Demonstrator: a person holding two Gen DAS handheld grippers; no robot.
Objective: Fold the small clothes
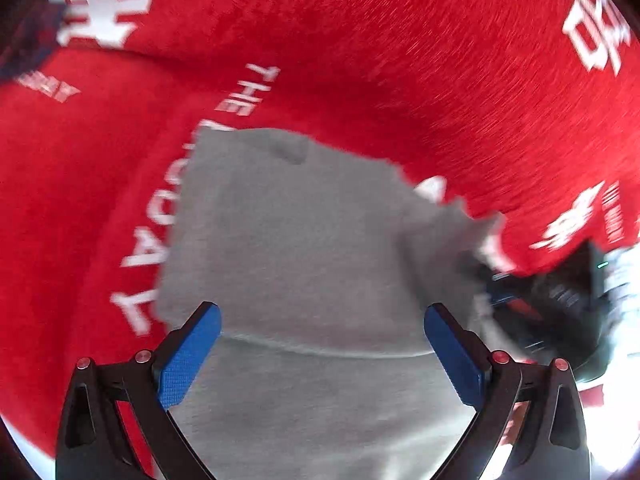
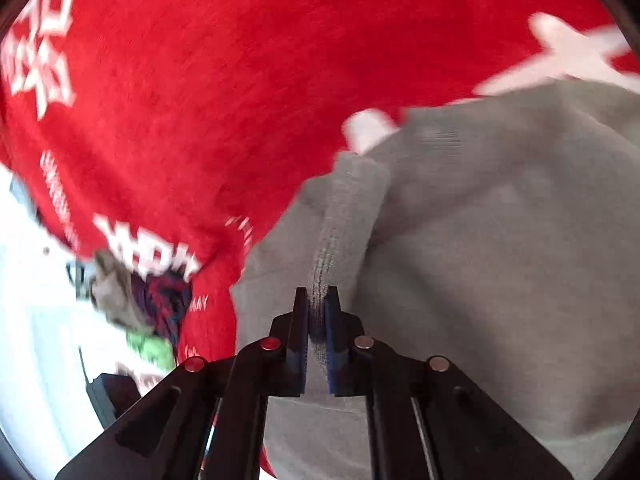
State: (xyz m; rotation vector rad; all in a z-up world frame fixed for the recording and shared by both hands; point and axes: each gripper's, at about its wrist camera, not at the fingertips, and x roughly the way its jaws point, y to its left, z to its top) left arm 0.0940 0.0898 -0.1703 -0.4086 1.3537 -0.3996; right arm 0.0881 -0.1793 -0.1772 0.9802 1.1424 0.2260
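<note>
the grey garment [image 1: 304, 240] is spread on a red printed cloth [image 1: 360, 40] — its ribbed edge is clamped in the closed right gripper [image 2: 318, 320], while the left gripper [image 1: 322, 332] is held wide open, empty, above it.

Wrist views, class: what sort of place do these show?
Probably a home laundry-folding spot: a grey garment lies on a red printed cloth, with a heap of other clothes at its edge.
</note>
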